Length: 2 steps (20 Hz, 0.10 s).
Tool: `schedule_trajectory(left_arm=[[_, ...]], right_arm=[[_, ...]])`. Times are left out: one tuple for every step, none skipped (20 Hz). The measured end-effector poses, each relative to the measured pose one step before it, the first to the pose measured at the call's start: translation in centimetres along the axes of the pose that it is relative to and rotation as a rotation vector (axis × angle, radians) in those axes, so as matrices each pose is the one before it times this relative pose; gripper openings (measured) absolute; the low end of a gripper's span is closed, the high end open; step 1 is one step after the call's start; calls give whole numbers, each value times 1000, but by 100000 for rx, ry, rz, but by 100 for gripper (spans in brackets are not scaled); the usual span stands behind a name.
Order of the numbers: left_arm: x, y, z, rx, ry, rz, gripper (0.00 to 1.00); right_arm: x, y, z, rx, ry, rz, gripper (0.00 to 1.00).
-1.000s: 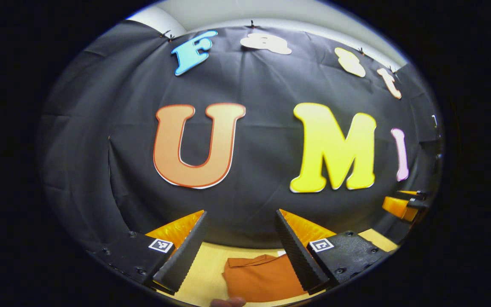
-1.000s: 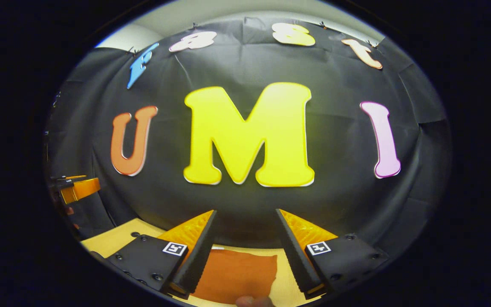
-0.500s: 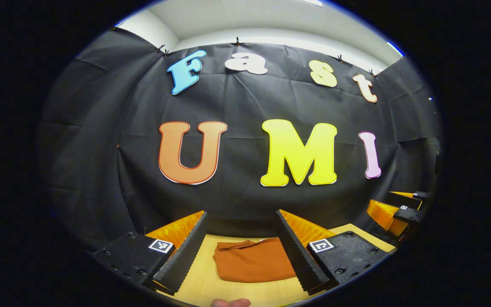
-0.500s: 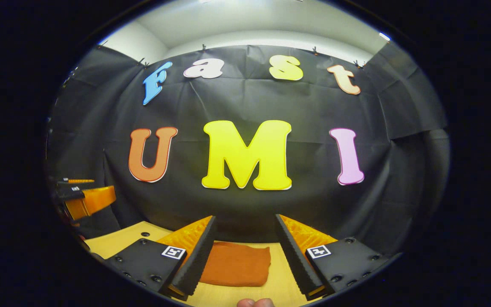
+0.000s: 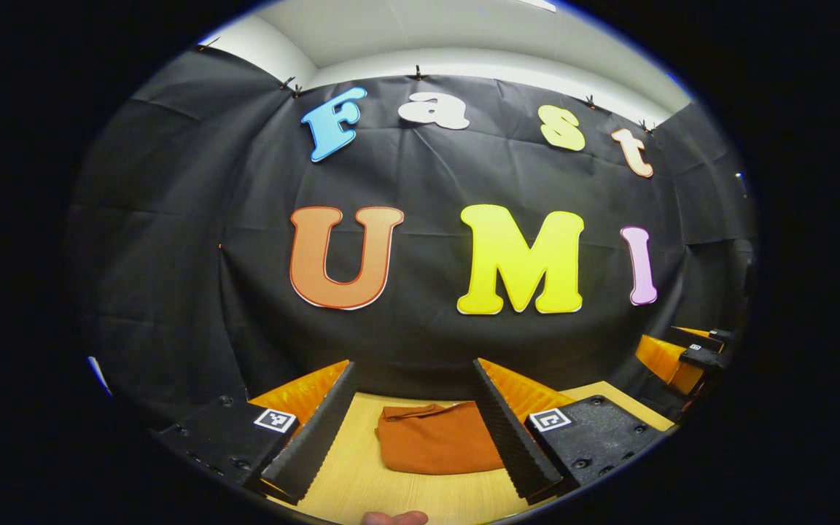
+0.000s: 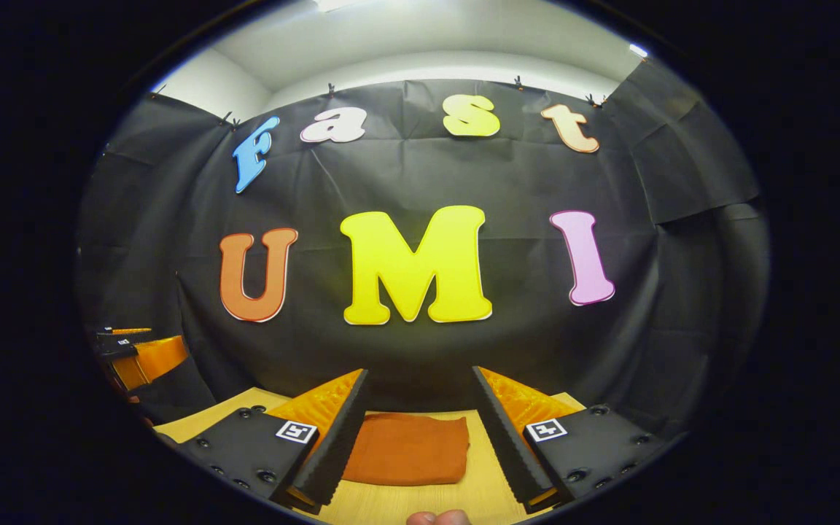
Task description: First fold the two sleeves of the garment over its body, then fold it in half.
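Observation:
A rust-orange garment lies folded into a small flat packet on the wooden table, near the black cloth wall. In the left gripper view my left gripper hangs open above and in front of it, nothing between its fingers. The same folded garment lies below my right gripper, which is open and empty too. The right gripper appears at the far right of the left gripper view, the left gripper at the far left of the right gripper view. Both are held apart from the cloth.
The black cloth wall rises just behind the table's far edge. A fingertip pokes in at the bottom of the left gripper view, and a fingertip at the bottom of the right gripper view. Bare wood surrounds the garment.
Both grippers have drawn back and lifted from the garment, so it looks smaller and farther away. Both stayed open. The garment has not moved.

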<state>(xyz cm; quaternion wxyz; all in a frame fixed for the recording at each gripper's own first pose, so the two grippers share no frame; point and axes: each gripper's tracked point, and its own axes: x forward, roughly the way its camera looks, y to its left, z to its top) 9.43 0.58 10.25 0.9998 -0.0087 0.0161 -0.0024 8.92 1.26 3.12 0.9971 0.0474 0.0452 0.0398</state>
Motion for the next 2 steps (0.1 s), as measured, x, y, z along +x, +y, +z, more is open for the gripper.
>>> schedule_trajectory(left_arm=[[-124, 231, 1, 94, 346, 598, 100], [-103, 46, 38, -278, 68, 214, 100]], right_arm=[[111, 575, 109, 239, -374, 1320, 88], [27, 518, 285, -253, -652, 1205, 88]])
